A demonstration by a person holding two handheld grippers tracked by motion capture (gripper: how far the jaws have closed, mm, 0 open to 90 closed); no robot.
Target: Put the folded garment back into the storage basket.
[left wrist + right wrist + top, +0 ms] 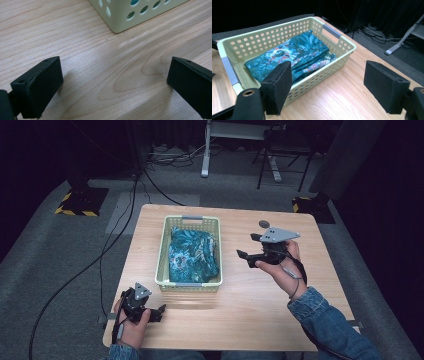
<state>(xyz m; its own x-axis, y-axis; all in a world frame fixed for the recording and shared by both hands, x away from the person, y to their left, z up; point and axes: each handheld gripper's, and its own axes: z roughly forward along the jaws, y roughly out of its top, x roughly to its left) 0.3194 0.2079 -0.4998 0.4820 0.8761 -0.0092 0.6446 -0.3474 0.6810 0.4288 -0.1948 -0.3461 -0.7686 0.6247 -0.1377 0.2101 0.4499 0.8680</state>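
1. The left gripper (159,312) rests low on the table (250,310), jaws apart and empty, just off the basket's (164,251) near left corner.
2. The folded teal cloth (192,255) lies in the basket, long axis running away from the person.
3. The right gripper (247,247) hovers beside the basket, jaws apart and empty, pointing left at the cloth; it looks better placed to reach in.

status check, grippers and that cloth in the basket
Left gripper open, low at the table. Right gripper open, empty, beside basket. Folded cloth inside. Nothing blocking.
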